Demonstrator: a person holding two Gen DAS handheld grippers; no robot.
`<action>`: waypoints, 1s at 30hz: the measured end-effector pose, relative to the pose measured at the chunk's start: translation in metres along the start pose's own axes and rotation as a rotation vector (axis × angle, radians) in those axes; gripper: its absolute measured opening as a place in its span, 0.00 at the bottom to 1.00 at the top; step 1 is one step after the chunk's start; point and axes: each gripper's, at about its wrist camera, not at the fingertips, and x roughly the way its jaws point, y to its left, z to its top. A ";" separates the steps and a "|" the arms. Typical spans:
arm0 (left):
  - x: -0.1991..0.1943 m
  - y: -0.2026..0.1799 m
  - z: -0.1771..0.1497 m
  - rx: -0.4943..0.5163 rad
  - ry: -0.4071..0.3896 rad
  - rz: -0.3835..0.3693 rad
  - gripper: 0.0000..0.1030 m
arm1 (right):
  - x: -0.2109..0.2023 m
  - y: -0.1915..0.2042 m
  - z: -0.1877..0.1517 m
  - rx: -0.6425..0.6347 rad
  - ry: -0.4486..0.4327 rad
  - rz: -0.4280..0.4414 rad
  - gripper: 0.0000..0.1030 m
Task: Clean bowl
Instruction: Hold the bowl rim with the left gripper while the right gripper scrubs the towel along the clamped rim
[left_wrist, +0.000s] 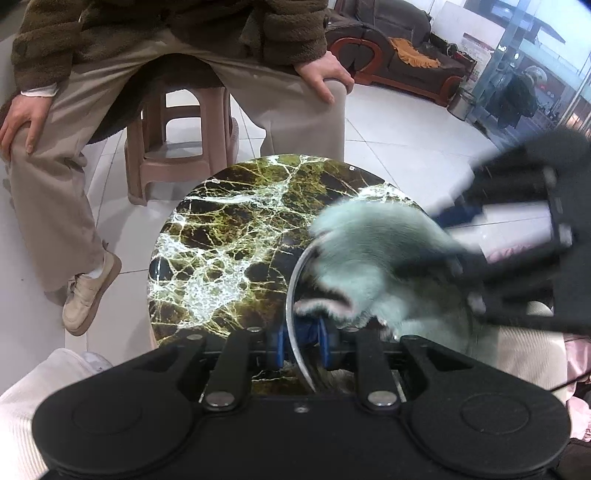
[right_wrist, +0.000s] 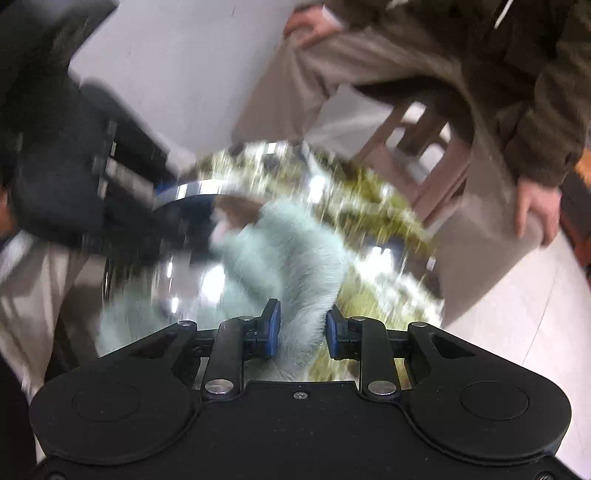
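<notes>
Steel bowl (left_wrist: 295, 295) tilted over round marble-pattern table (left_wrist: 221, 240), rim clamped between blue pads of left gripper (left_wrist: 301, 345). Right gripper (right_wrist: 303, 332) pinches fluffy pale-green cloth (right_wrist: 288, 258), pressing it inside bowl. Right-wrist view blurred. Seated person (left_wrist: 147, 74) opposite, hands on knees, on plastic stool (left_wrist: 184, 147).

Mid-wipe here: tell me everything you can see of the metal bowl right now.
The bowl looks like polished, mirror-bright steel with a thin rolled rim. It is tipped up on edge over the round marble tabletop; the blur hides whether it touches the top. The left tongs pinch its rim between blue pads. A fluffy pale-green cloth, held by the right tongs, presses into its inside and covers much of it. Its inner wall mirrors the cloth and lights.
</notes>
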 end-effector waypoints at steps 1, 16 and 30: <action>0.000 -0.001 0.000 0.000 0.001 0.006 0.16 | 0.001 -0.001 0.006 0.010 -0.027 0.008 0.23; -0.001 -0.002 -0.003 -0.016 -0.005 0.016 0.17 | 0.003 -0.007 -0.013 0.093 -0.027 -0.013 0.19; -0.006 0.002 -0.013 -0.109 -0.081 0.026 0.16 | -0.023 -0.019 -0.092 0.697 -0.177 0.073 0.22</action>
